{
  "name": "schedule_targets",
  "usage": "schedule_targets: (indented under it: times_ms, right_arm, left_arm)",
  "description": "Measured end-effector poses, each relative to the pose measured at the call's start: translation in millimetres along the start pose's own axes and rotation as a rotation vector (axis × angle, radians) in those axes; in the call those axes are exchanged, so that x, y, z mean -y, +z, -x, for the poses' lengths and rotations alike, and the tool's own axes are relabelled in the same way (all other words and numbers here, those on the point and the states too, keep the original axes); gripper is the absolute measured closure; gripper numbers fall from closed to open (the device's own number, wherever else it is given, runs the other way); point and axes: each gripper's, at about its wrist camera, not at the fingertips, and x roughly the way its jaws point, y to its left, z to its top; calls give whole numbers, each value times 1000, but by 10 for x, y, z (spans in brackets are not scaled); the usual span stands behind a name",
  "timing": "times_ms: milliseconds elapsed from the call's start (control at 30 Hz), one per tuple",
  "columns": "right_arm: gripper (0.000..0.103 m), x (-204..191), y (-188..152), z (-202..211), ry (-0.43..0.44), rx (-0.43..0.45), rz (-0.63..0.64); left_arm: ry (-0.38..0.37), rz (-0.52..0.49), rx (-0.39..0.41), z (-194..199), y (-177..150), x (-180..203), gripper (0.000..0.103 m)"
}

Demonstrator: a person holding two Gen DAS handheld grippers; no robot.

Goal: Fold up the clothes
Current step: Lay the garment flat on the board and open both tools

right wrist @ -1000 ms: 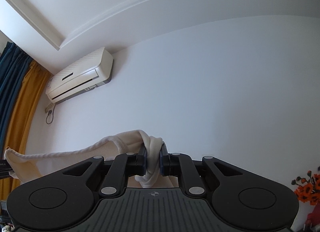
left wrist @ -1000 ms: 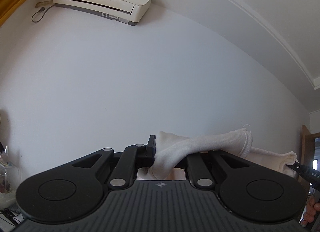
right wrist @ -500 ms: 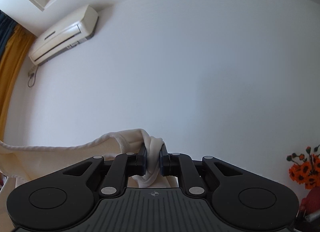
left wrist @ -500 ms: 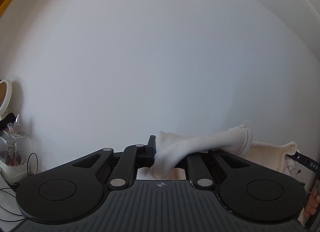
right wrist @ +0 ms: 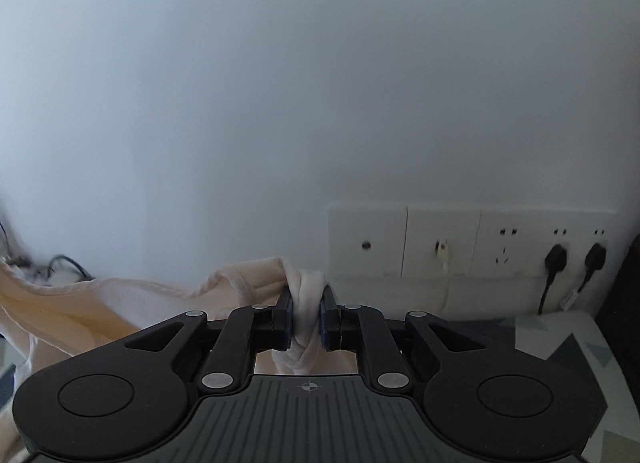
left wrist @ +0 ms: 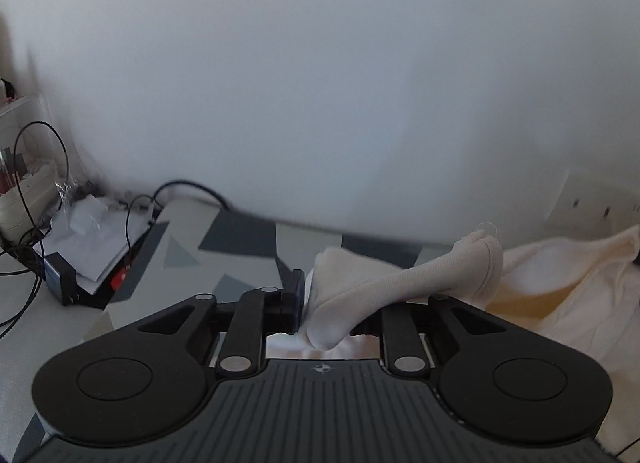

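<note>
Opening left tool: jaws parting, cream garment bunched between them.
Right tool: opening slightly, pads pressing the garment's fold.
Bench: grey geometric pattern.

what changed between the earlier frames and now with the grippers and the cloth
Both views swung down: the ceiling and air conditioner are gone, and the patterned table and the wall sockets came into sight, so the cream garment was brought down. The left gripper is opening, its hold on the fabric loosening; the right gripper is opening slightly, cloth between its fingers. The garment still spans both grippers.
</note>
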Motion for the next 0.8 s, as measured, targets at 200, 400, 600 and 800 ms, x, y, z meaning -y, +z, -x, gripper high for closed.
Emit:
schedule_targets:
  times_ms: [200, 400, 600, 800]
  right_arm:
    - [31, -54, -160, -279, -4, -57, -47]
    - [21, 227, -273, 126, -49, -58, -149]
    - [8, 602, -518, 866, -190, -48, -314]
    - [7, 843, -723, 1964, -273, -18, -525]
  left_arm:
    - [-26, 62, -35, 183, -175, -228, 30]
    - [-30, 118, -105, 367, -334, -650, 30]
    - [-17, 179, -91, 801, -548, -1128, 30]
    - [-94, 147, -6, 1517, -809, -1507, 26]
